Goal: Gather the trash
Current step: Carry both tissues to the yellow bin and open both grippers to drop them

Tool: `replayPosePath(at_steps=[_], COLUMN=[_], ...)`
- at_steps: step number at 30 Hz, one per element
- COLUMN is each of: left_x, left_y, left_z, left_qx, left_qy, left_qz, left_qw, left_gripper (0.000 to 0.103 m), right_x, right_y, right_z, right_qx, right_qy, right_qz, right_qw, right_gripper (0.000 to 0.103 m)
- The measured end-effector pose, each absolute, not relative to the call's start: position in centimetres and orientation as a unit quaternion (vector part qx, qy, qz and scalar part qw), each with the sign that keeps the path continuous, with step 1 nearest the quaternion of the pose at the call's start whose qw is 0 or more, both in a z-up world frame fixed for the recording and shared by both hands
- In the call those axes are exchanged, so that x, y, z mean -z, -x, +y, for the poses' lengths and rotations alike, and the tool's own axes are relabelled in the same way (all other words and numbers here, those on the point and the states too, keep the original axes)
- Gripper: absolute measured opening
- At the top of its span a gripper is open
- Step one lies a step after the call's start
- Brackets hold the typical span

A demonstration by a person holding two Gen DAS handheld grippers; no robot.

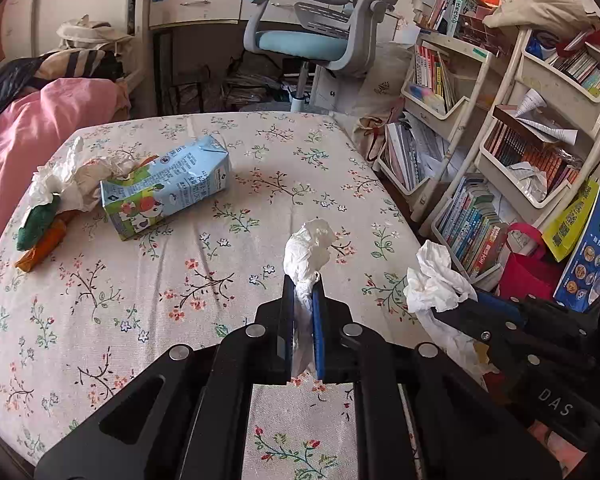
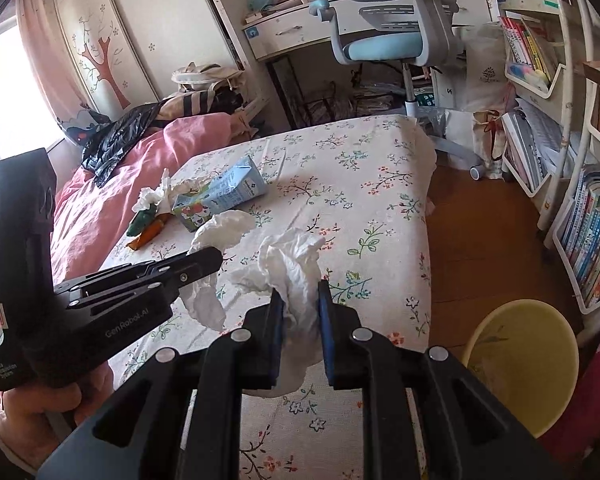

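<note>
My left gripper (image 1: 303, 280) is shut on a crumpled white tissue (image 1: 310, 248) above the floral bed sheet (image 1: 180, 300). My right gripper (image 2: 299, 288) is shut on a second, larger crumpled tissue (image 2: 292, 260); it also shows in the left wrist view (image 1: 436, 280) at the right. The left gripper with its tissue (image 2: 224, 226) shows in the right wrist view. A light blue milk carton (image 1: 166, 190) lies on its side on the bed, with more crumpled paper (image 1: 66, 178) and green and orange wrappers (image 1: 40, 232) left of it. A yellow bin (image 2: 520, 360) stands on the floor at the bed's right.
A pink duvet (image 1: 24, 140) and a black bag (image 2: 116, 140) lie at the bed's left. A grey-blue desk chair (image 1: 320, 28) and desk stand beyond the bed. Bookshelves (image 1: 520, 140) packed with books line the right side. A red bag (image 1: 528, 264) sits by the shelves.
</note>
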State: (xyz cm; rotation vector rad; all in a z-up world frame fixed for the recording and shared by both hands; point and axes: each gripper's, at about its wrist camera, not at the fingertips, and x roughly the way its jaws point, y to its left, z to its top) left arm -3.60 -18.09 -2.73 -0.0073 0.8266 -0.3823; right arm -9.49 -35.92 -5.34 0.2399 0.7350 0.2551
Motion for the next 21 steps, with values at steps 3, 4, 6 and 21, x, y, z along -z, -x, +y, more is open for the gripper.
replayPosePath(at_steps=[3,4,6,21], left_x=[2.8,2.7,2.5,2.7], left_y=[3.6,3.6,3.5,4.7], left_z=[-18.7,-18.9,-19.5,-32.5], left_qx=[0.189,0.191,0.197,0.288], left_qy=[0.001,0.001,0.002,-0.044], left_qz=[0.401,0.4,0.4,0.408], left_qw=[0.897,0.896,0.895,0.865], left_gripper=[0.008,0.008,0.008,0.008], right_x=[5.3,5.3,5.4,8.2], right_y=[9.6,9.7,9.8,11.9], right_z=[-36.6,-37.0,-37.9,-49.3], right_qx=[-0.115,-0.11,-0.099,0.048], right_qy=[-0.119,-0.121,-0.126,-0.203], right_qz=[0.356,0.356,0.356,0.369], right_qw=[0.92,0.92,0.921,0.906], right_gripper=[0.019,0.019,0.019,0.019])
